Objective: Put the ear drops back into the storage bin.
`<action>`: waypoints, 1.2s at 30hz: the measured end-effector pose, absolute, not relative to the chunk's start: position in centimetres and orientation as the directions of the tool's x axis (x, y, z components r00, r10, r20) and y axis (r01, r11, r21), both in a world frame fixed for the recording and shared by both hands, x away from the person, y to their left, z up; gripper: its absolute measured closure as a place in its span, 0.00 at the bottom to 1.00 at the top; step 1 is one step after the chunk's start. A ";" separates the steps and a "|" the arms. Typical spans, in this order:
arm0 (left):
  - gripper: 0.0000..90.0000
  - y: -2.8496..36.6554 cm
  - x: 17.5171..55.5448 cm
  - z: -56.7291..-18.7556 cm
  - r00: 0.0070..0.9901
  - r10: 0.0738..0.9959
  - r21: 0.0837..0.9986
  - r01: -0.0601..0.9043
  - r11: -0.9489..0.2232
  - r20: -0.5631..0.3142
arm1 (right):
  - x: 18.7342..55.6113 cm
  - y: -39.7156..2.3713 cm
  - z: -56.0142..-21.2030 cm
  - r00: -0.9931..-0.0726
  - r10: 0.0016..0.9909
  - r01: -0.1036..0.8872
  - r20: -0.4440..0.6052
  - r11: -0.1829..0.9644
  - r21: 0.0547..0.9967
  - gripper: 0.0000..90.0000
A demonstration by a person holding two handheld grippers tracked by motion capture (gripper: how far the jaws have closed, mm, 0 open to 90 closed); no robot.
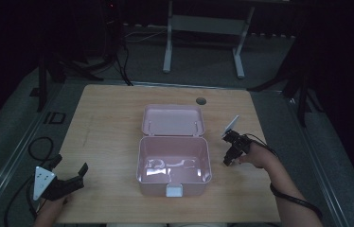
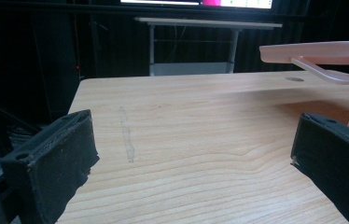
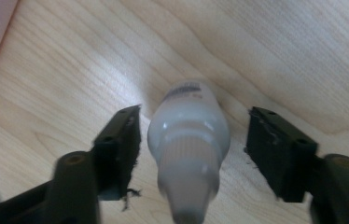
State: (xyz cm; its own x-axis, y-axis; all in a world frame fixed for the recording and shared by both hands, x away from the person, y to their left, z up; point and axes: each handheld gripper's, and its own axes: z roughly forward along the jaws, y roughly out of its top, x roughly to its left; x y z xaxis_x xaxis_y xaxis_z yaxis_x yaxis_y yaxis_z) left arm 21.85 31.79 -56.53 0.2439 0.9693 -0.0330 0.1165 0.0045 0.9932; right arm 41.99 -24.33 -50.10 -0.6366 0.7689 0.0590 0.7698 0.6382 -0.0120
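A small white squeeze bottle (image 3: pixel 189 135) lies on the wooden table (image 1: pixel 109 132), its cap pointing toward the camera in the right gripper view. My right gripper (image 3: pixel 193 116) straddles it, jaws apart, with a gap on each side between pad and bottle. In the high view my right gripper (image 1: pixel 227 161) points down just right of an open pink box (image 1: pixel 139 161), whose lid (image 1: pixel 172 120) is folded back. My left gripper (image 1: pixel 71 164) rests open near the table's front left corner. In its own view the left gripper (image 2: pixel 191 144) holds nothing.
The pink lid (image 2: pixel 317 51) juts in at the right of the left gripper view. A round cable hole (image 1: pixel 200 100) sits near the table's far edge. A white desk frame (image 1: pixel 203 28) stands on the floor beyond. Cables trail from both grippers.
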 end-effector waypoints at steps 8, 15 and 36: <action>0.00 31.8 21.8 -56.5 0.245 0.969 0.993 0.115 0.003 -0.032 | 42.3 -23.4 -50.7 -0.654 0.754 0.752 0.057 0.656 -0.054 0.56; 0.00 31.8 21.8 -56.5 0.245 0.969 0.993 0.115 0.003 -0.031 | 42.3 -22.9 -50.9 -0.693 0.720 0.717 0.021 0.693 -0.077 0.66; 0.00 31.7 21.8 -56.5 0.242 0.970 0.993 0.114 0.002 -0.030 | 38.5 -23.2 -49.4 -0.946 0.325 0.325 -0.014 0.945 -0.042 0.66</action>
State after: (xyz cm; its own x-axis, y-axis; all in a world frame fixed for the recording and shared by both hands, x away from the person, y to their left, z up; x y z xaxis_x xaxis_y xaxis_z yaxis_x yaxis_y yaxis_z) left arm 21.84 31.74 -56.53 0.2425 0.9697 -0.0298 0.1141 0.0020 0.9935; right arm 38.51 -23.24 -49.37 -0.9457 0.3247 -0.0143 0.3250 0.9448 -0.0420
